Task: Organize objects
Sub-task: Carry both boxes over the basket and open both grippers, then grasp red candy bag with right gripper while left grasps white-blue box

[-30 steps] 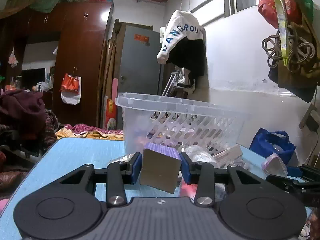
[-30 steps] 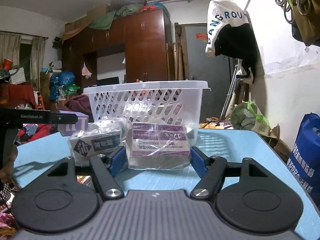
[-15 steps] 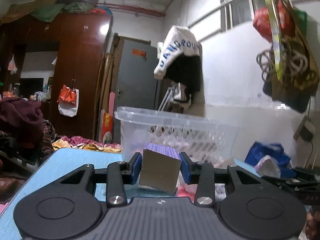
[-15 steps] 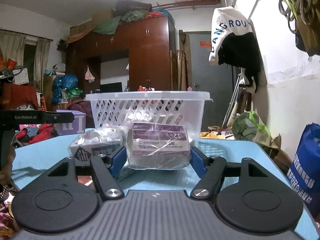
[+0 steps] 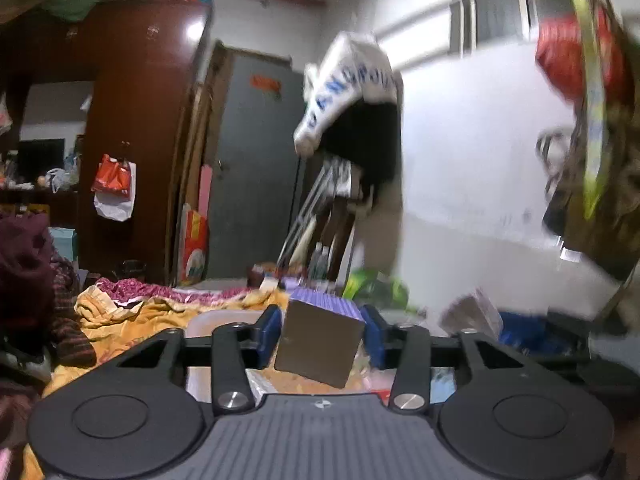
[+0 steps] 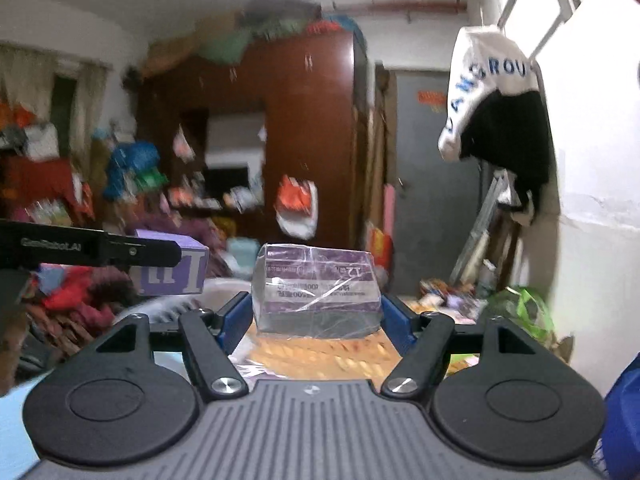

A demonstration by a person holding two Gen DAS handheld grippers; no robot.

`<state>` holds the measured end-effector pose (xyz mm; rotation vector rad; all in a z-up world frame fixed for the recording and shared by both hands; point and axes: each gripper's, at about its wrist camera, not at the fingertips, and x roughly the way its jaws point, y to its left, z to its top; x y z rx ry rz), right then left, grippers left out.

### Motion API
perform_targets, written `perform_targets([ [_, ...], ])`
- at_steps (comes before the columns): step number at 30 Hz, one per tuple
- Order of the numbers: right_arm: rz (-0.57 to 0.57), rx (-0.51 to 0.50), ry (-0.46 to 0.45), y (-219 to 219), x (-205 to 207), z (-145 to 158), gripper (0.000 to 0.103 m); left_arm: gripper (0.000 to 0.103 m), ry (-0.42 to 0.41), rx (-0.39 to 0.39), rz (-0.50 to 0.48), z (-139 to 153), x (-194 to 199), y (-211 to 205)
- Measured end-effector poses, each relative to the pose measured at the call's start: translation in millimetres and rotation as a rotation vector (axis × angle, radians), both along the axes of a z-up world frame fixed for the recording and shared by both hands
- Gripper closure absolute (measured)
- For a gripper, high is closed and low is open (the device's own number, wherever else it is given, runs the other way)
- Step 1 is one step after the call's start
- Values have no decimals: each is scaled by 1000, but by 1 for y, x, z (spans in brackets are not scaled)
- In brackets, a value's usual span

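My left gripper [image 5: 322, 332] hangs above the white plastic basket [image 5: 224, 316], whose rim shows just under the fingers. A small purple box [image 5: 320, 344] sits tilted between its blue pads; the jaws are opening and a thin gap shows at the left pad. In the right wrist view the same box [image 6: 172, 276] appears at the left behind a black finger [image 6: 80, 246] of the left gripper. My right gripper [image 6: 316, 312] is shut on a purple film-wrapped pack [image 6: 316, 292], its jaws just starting to open, over the basket rim [image 6: 176, 304].
A white wall with hanging bags [image 5: 592, 152] and a jacket [image 5: 352, 92] runs along the right. A brown wardrobe [image 6: 304, 128] and grey door [image 5: 256, 168] stand behind. Heaps of clothes [image 5: 132, 308] lie at the left, and a blue bag [image 6: 624, 408] at the right.
Both grippers have risen with their loads from table height to above the basket rim. The table and basket wall have dropped out of view. The left jaws have parted slightly.
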<state>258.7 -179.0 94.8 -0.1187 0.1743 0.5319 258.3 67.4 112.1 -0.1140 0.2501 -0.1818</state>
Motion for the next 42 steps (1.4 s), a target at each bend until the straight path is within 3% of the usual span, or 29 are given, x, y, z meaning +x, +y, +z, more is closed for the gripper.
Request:
perform_targets([
  [2, -30, -18, 24, 6, 13, -5, 6, 19, -16, 25, 24, -7, 8, -2],
  [3, -49, -24, 34, 8, 15, -7, 2, 19, -15, 21, 40, -9, 9, -1],
  [6, -60, 3, 7, -3, -4, -11, 0, 19, -41, -29, 10, -13, -8, 7],
  [8, -31, 51, 12, -17, -18, -12, 0, 19, -77, -21, 27, -17, -35, 8],
  [12, -50, 95, 142, -43, -38, -38, 0, 16, -52, 30, 9, -48, -89, -2],
  [17, -44, 45, 275, -57, -45, -88, 0, 16, 37, 38, -58, -94, -109, -18],
  [19, -83, 3, 304, -56, -43, -99, 4, 16, 59, 19, -83, -105, -108, -22],
  [22, -164, -86, 315, -48, -33, -106, 14, 16, 87, 57, -107, -114, -102, -31],
  [27, -87, -82, 402, -44, -12, -112, 15, 17, 85, 66, -146, -120, -103, -40],
  [31, -55, -72, 447, -39, -4, -121, 32, 20, 69, 83, -145, -122, -109, -44],
  [35, -32, -75, 455, -36, -6, -122, 33, 20, 68, 118, -136, -127, -115, -56],
  [36, -35, -83, 454, -34, -6, -122, 36, 20, 71, 139, -138, -129, -115, -60],
  [37, -36, -89, 452, -32, -6, -122, 51, 21, 71, 160, -132, -131, -116, -65],
  [38, -32, -89, 447, -32, -8, -121, 53, 24, 70, 176, -123, -133, -116, -69],
  [40, -30, -80, 437, -36, -15, -121, 53, 40, 67, 196, -113, -137, -118, -72],
  [41, -27, -66, 430, -40, -20, -120, 53, 56, 60, 193, -104, -137, -119, -72],
  [42, -27, -39, 411, -46, -26, -118, 53, 60, 57, 181, -100, -138, -120, -70],
])
